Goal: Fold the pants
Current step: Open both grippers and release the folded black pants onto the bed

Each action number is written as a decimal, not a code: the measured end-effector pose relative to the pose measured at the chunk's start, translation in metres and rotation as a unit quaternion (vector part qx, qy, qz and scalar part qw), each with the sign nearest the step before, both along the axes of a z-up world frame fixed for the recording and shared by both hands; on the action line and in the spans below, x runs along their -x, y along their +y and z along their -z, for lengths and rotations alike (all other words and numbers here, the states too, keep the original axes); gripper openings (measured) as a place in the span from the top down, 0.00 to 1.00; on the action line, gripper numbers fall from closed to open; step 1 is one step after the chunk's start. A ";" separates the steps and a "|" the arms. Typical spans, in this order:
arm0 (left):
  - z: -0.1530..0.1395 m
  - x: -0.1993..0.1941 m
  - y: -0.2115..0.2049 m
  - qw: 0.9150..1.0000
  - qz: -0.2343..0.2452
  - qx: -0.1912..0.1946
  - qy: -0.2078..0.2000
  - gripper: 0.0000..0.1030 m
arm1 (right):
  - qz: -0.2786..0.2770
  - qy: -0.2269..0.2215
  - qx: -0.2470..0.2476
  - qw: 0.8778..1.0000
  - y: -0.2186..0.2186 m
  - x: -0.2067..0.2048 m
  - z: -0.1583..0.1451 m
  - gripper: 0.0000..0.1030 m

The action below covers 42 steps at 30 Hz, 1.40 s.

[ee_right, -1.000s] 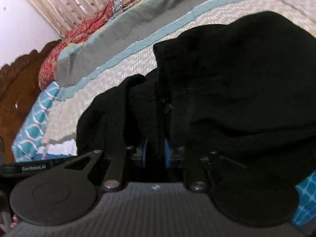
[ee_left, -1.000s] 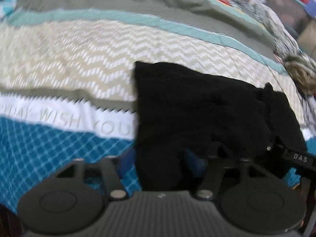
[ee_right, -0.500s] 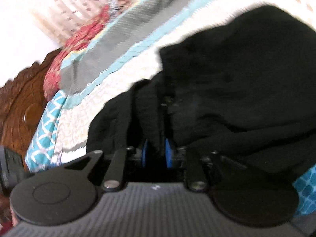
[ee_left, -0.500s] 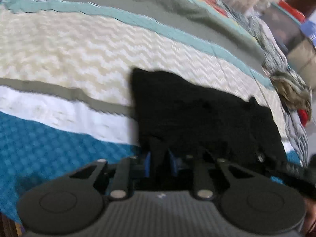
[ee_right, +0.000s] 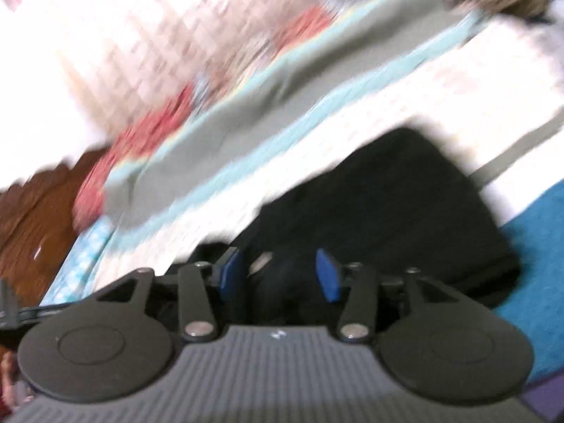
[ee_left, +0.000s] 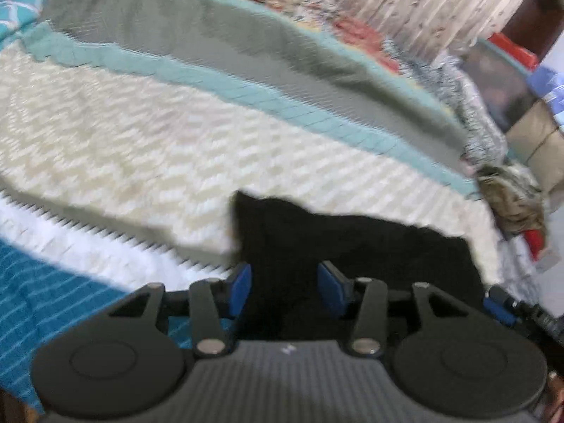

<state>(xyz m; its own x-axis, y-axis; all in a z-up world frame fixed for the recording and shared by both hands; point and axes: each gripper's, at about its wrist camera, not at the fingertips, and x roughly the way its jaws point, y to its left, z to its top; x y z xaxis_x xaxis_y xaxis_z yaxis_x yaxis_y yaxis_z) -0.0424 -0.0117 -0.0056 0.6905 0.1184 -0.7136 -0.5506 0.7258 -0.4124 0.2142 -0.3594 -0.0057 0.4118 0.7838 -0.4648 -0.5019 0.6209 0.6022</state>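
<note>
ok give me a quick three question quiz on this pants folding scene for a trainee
1. True or false: the black pants lie on the striped bedspread.
2. Which state fits the left gripper and the right gripper? A) both clamped on cloth B) both with jaws apart, pads clear of the cloth C) one out of view
3. Fill in: the pads on both grippers' fingers are ____ in colour.

Key: 1 true. 2 B; the jaws of both have just been opening, with the black cloth lying beneath the gaps, not pinched. 3 blue.
</note>
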 end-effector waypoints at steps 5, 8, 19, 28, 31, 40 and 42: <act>0.008 -0.063 -0.025 0.998 0.063 0.004 -0.008 0.60 | 0.094 0.028 -0.003 0.995 -0.050 -0.023 0.017 0.45; 0.024 -0.098 -0.041 0.995 0.098 0.021 0.007 0.60 | 0.110 0.048 -0.012 0.993 -0.062 -0.033 0.029 0.32; 0.060 -0.137 -0.057 0.990 0.090 -0.033 0.100 0.54 | 0.052 0.082 0.003 0.995 -0.041 -0.041 0.043 0.79; 0.006 -0.100 -0.035 0.998 0.060 0.021 0.024 0.36 | -0.029 -0.054 -0.019 0.998 -0.008 0.008 -0.048 0.83; -0.012 -0.080 -0.019 0.998 0.052 0.044 -0.013 0.09 | -0.080 -0.083 -0.019 0.993 0.021 0.032 -0.068 0.83; -0.027 -0.001 0.030 0.995 0.006 0.058 -0.083 0.05 | -0.258 -0.133 0.028 0.956 0.119 0.102 -0.078 0.83; -0.014 0.010 0.039 0.995 -0.012 0.073 -0.074 0.05 | -0.294 -0.130 0.050 0.946 0.138 0.118 -0.068 0.83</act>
<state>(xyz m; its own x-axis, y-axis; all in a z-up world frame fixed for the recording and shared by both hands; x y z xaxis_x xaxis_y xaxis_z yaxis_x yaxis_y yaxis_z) -0.0528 0.0278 0.0086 0.7870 0.0383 -0.6158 -0.4930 0.6391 -0.5903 0.0966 -0.2218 0.0623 0.0294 0.8698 -0.4925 -0.9010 0.2365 0.3638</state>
